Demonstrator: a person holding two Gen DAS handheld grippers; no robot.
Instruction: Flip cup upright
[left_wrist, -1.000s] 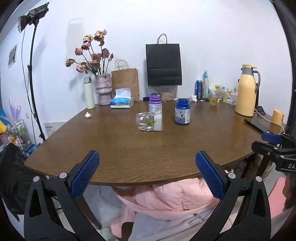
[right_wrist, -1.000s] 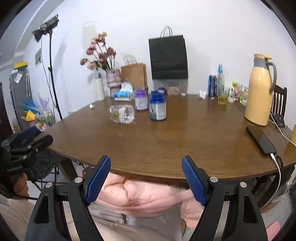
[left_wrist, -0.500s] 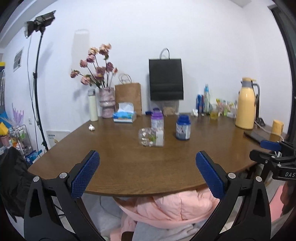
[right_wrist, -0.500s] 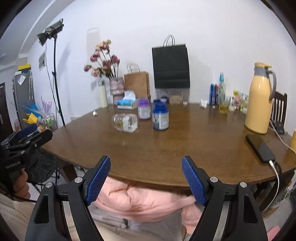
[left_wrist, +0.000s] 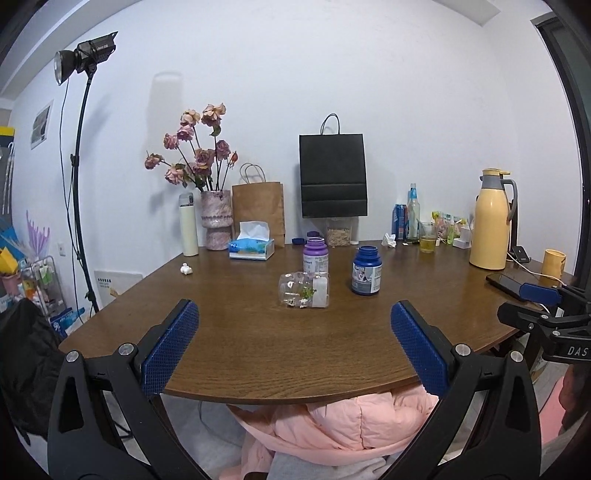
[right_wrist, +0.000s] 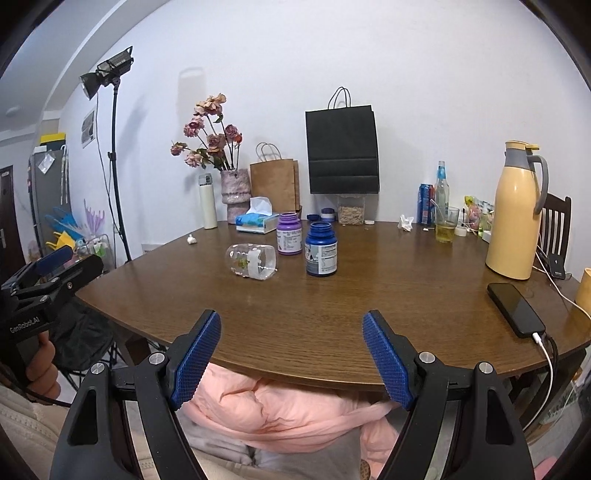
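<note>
A clear glass cup (left_wrist: 304, 290) (right_wrist: 252, 262) with a small plant print lies on its side near the middle of the round wooden table (left_wrist: 258, 350). My left gripper (left_wrist: 294, 347) hovers open at the table's near edge, well short of the cup, with nothing between its blue pads. My right gripper (right_wrist: 291, 354) is likewise open and empty at the near edge, with the cup ahead and to its left. Each gripper also shows at the side of the other's view.
A purple jar (left_wrist: 316, 254) and a blue jar (left_wrist: 366, 270) stand just behind and right of the cup. A phone (right_wrist: 515, 308) on a cable, a yellow jug (right_wrist: 513, 210), tissue box (left_wrist: 252, 246), vase, bags and bottles line the table's back and right.
Both views have tilted upward, so the table and cup sit lower in frame. The cup has not moved and both grippers stay open.
</note>
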